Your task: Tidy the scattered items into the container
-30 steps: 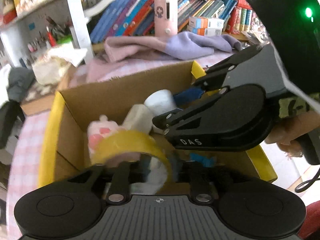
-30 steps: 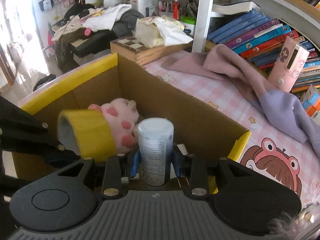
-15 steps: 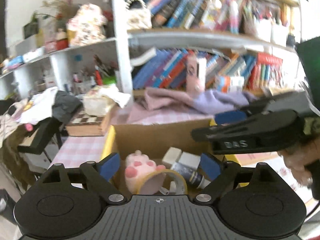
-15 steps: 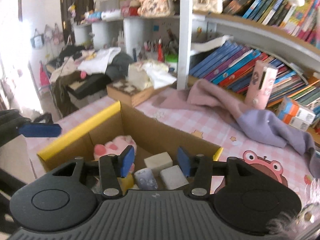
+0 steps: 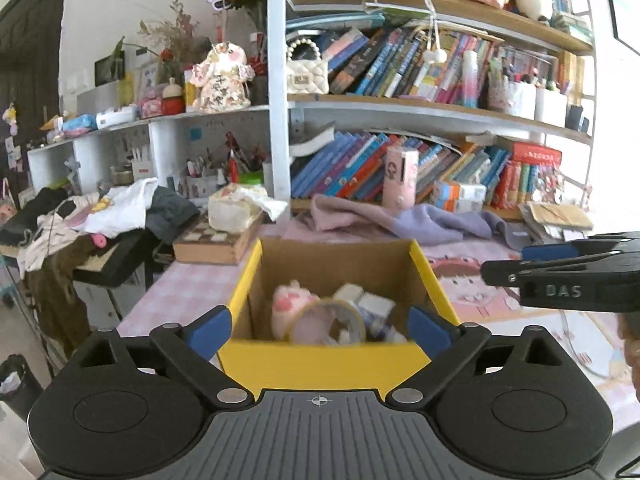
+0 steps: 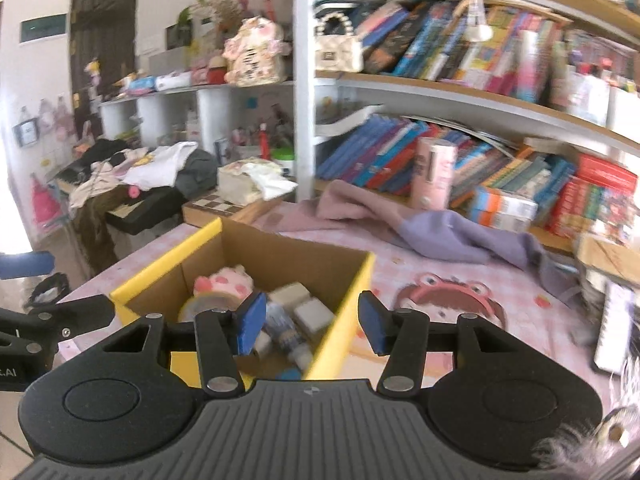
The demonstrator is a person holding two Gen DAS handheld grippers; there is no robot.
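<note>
1. Left tool: jaws spread wide and have just been opening; nothing between the blue pads, released.
2. Right tool: jaws part open, also just been opening; nothing gripped, the box edge merely shows through the gap.
3. Cardboard box with yellow flaps sits on the pink checked counter. Inside it: tape roll, pink plush, small bottle, two grey blocks.
4. Nearby: pink-purple cloth behind the box, pink case upright against the books, chessboard box at the far left corner, frog print on the counter to the right.
5. Right tool's arm juts in beside the box in the left view.
</note>
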